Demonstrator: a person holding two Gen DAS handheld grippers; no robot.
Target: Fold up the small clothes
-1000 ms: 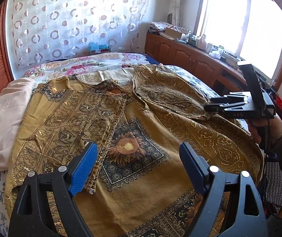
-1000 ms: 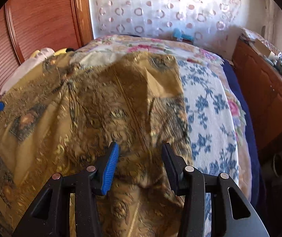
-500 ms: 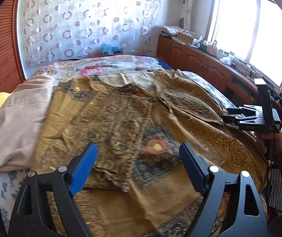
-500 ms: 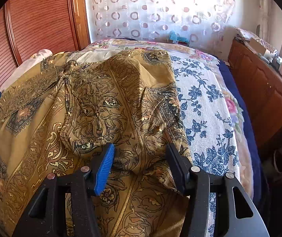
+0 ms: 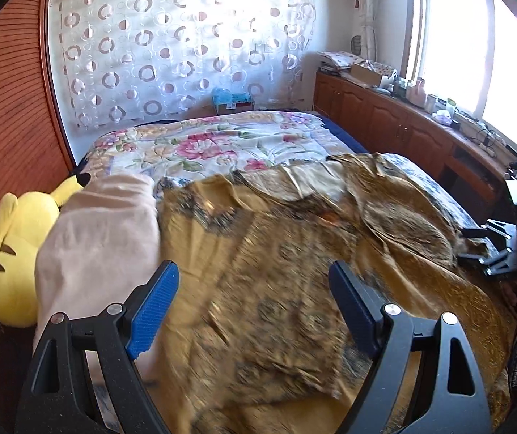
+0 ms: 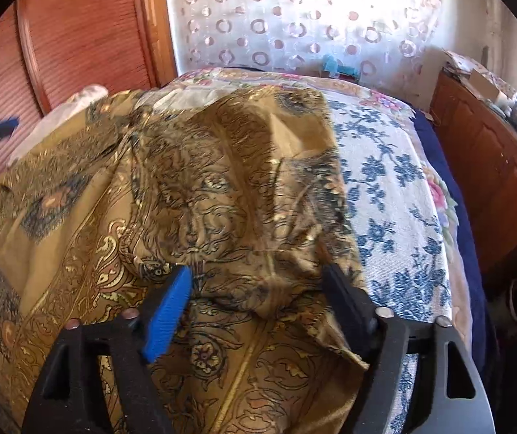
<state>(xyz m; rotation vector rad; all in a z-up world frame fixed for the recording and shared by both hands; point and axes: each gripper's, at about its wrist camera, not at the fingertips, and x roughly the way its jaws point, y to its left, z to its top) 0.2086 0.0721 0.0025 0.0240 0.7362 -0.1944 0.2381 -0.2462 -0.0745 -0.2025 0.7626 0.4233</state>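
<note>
Now the right tongs point(image 6: 254, 303) are opening, dropping the folded sleeve onto the patterned gold garment point(image 6: 222, 188); left tongs point(image 5: 254, 311) hang wide, empty.

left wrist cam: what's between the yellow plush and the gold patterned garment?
A folded pale pink cloth. In the left wrist view it lies on the bed, with the yellow plush at its left and the gold patterned garment against its right edge.

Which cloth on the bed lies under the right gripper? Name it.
The gold patterned garment. The plain pink cloth lies at its far side, and the floral bedspread is beneath both.
</note>
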